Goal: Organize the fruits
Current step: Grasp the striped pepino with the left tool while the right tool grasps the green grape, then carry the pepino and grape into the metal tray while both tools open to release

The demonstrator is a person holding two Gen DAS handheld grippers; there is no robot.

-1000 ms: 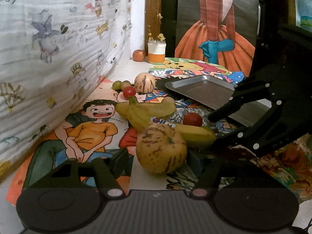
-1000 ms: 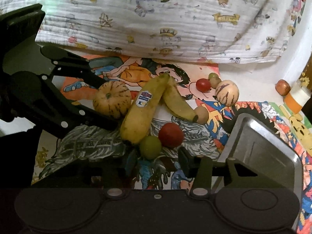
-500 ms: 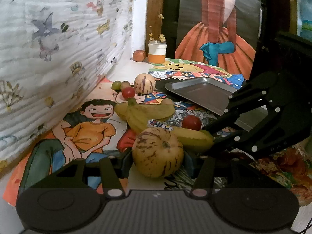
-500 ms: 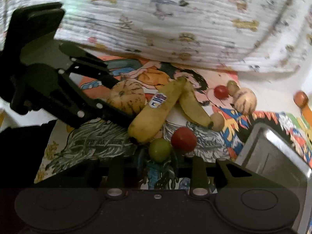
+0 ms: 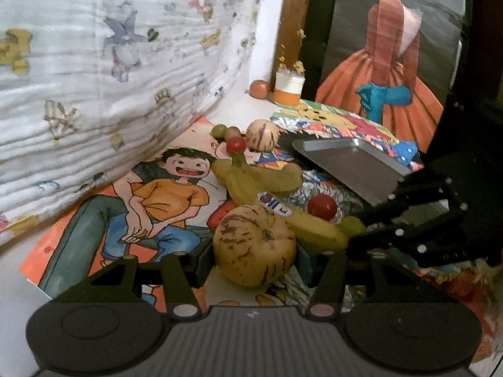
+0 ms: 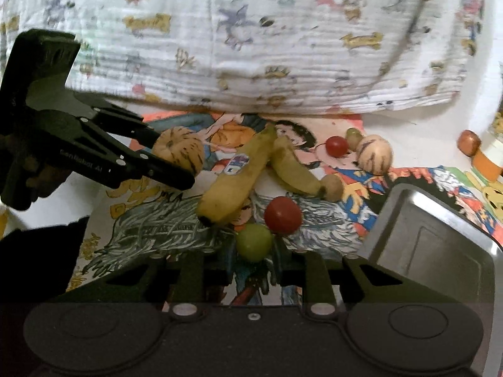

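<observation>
Left gripper [image 5: 255, 259] clamps striped melon [image 5: 254, 245]; right gripper [image 6: 254, 251] clamps green fruit [image 6: 254, 241]. Banana [image 6: 234, 179] sticker unreadable.

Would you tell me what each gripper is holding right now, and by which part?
The left gripper clamps the striped melon across its sides. The right gripper pinches the small green fruit by its sides.

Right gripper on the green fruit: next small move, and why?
Probably lift it and carry it right to the metal tray. The right gripper is shut on the green fruit, the tray looks empty, and the red tomato sits close, so rise straight first.
</observation>
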